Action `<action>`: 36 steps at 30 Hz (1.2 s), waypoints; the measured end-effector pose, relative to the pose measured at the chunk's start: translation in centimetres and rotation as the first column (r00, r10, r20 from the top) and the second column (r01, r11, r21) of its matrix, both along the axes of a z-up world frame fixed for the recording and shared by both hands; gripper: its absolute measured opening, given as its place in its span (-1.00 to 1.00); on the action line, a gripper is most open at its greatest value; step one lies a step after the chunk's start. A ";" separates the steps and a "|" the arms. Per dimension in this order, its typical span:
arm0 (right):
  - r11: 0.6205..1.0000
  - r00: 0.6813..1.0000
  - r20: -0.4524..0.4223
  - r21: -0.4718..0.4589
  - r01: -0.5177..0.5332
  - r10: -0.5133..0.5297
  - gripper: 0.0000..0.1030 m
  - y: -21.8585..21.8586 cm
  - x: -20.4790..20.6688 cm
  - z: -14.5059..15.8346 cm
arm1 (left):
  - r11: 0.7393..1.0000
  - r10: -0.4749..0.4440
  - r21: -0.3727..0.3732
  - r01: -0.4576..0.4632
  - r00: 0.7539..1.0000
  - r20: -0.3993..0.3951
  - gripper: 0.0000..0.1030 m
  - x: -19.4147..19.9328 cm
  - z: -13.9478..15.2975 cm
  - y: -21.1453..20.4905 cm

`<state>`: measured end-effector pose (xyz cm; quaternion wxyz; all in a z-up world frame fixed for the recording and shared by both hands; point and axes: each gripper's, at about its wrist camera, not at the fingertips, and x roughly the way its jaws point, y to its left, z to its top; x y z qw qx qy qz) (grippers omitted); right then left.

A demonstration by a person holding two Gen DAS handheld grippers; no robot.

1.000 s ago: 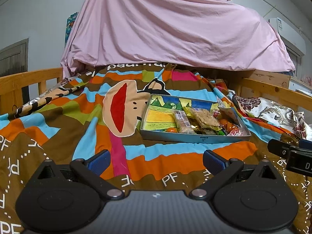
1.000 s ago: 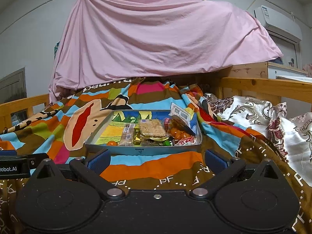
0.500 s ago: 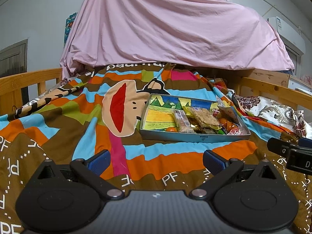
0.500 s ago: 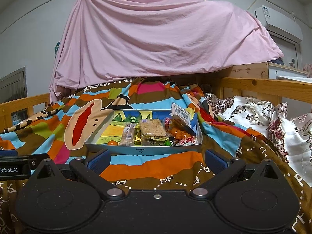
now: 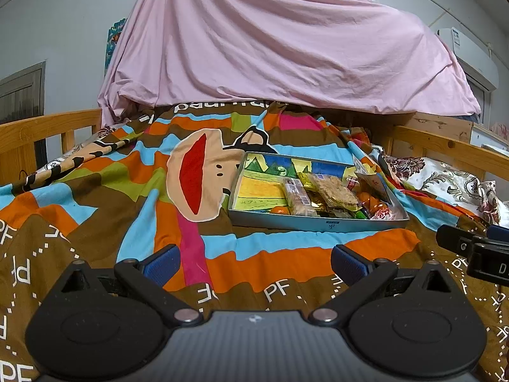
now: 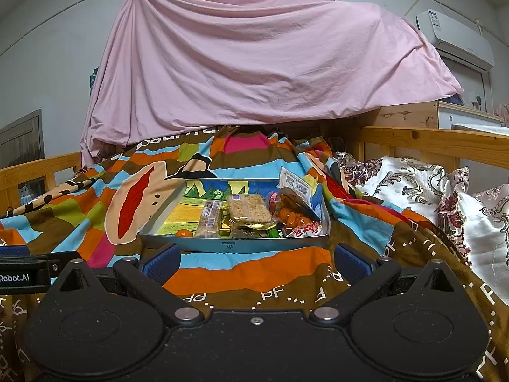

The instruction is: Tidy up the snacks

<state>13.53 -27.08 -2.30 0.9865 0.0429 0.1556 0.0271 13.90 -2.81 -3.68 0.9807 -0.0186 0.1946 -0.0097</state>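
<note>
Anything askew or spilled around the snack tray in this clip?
Nothing spilled. The snacks are heaped at the right end of the tray, leaving its left end bare, and one barcoded packet leans up against the right wall.

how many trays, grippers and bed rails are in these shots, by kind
trays: 1
grippers, left and right: 2
wooden bed rails, one on the left, one on the right: 2
total: 5
</note>
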 end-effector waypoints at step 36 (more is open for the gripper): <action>1.000 1.000 -0.001 0.000 -0.004 0.004 0.99 0.1 0.0 -0.1 | 1.000 -0.003 0.005 0.003 1.000 -0.003 0.99 0.0 -0.2 0.1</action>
